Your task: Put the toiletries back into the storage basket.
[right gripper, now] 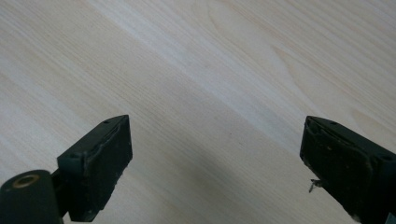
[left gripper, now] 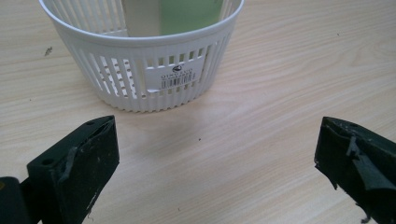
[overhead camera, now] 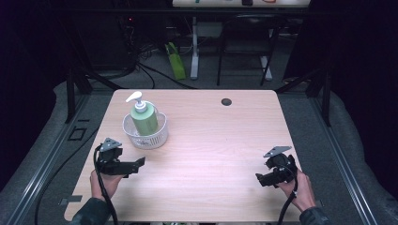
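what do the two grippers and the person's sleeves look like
Both the left gripper and the right gripper are black and blocky, each topped by a grey three-cornered plate and trailing a black cable. Their jaws are flat black blocks with scuffed, fraying pads. A brass-coloured fitting shows at the base of the right one. The person's sleeves are dark.

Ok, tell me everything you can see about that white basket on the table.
The basket is a small round tub of what looks like white plastic, with vertical slots all round its wall and a plain solid rim. A barcode sticker sits on its side. It stands upright on the wooden table, toward the far left. A green pump bottle stands upright inside it, rising well above the rim. The left gripper, jaws open, is close in front of it but apart from it.
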`<move>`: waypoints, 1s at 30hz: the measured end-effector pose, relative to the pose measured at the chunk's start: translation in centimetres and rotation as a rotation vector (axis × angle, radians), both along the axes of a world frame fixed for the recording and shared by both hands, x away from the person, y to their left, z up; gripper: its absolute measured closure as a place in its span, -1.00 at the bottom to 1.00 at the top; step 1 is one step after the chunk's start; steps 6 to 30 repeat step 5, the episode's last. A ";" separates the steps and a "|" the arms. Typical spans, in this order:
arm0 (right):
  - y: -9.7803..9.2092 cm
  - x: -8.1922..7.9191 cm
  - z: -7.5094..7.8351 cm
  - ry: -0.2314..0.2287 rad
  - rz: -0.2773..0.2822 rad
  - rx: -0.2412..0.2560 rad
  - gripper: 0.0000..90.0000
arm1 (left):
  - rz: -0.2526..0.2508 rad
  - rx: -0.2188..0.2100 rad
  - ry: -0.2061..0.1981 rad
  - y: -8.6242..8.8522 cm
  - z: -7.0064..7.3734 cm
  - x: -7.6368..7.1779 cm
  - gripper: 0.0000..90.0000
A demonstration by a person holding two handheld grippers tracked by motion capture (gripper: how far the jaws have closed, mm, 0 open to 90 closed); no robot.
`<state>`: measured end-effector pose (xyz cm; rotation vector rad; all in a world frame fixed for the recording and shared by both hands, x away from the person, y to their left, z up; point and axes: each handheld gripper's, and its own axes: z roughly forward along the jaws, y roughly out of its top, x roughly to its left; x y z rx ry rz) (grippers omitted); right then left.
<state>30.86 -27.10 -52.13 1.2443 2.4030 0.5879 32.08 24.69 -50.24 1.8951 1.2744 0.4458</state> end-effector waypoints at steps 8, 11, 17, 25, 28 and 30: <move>-0.1 0.2 -0.3 0.007 0.010 0.001 -0.81 | 0.003 -0.002 0.005 -0.1 -0.1 0.3 -1.00; -0.1 0.2 -0.3 0.007 0.010 0.001 -0.81 | 0.003 -0.002 0.005 -0.1 -0.1 0.3 -1.00; -0.1 0.2 -0.3 0.007 0.010 0.001 -0.81 | 0.003 -0.002 0.005 -0.1 -0.1 0.3 -1.00; -0.1 0.2 -0.3 0.007 0.010 0.001 -0.81 | 0.003 -0.002 0.005 -0.1 -0.1 0.3 -1.00; -0.1 0.2 -0.3 0.007 0.010 0.001 -0.81 | 0.003 -0.002 0.005 -0.1 -0.1 0.3 -1.00; -0.1 0.2 -0.3 0.007 0.010 0.001 -0.81 | 0.003 -0.002 0.005 -0.1 -0.1 0.3 -1.00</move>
